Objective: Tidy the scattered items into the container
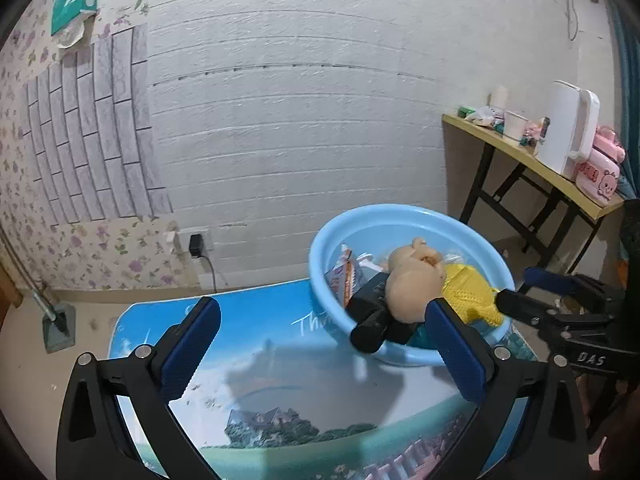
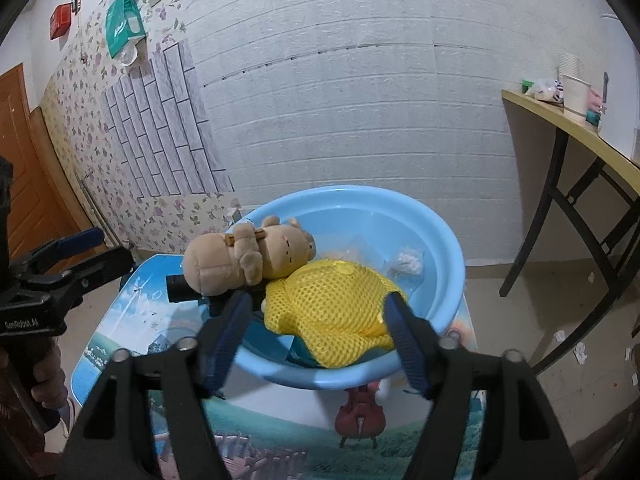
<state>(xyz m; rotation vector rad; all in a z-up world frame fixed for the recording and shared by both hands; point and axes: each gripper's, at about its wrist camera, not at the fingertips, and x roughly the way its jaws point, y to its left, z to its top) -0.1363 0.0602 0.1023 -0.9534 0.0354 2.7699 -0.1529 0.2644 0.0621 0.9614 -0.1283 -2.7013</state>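
A light blue basin [image 1: 320, 248] [image 2: 444, 240] stands on a low table with a printed landscape top [image 1: 280, 380] [image 2: 132, 320]. In it lie a tan plush bear [image 1: 412, 280] [image 2: 240, 256], a yellow mesh bag [image 1: 472, 292] [image 2: 332, 312], a black object [image 1: 372, 316] [image 2: 180, 292] that juts over the rim, an orange-and-white packet [image 1: 344, 276] and a small clear bag [image 2: 408, 264]. My left gripper [image 1: 324, 352] is open and empty just before the basin's near rim. My right gripper [image 2: 320, 340] is open over the near rim, its fingers to either side of the yellow bag.
A yellow-topped folding table [image 1: 520, 152] [image 2: 580, 132] with a white jug [image 1: 568, 128], cups and pink things stands to the right. A white brick-pattern wall is behind the basin. A wall socket with a black plug [image 1: 195, 245] is low on the left. A brown door [image 2: 24, 184] is far left.
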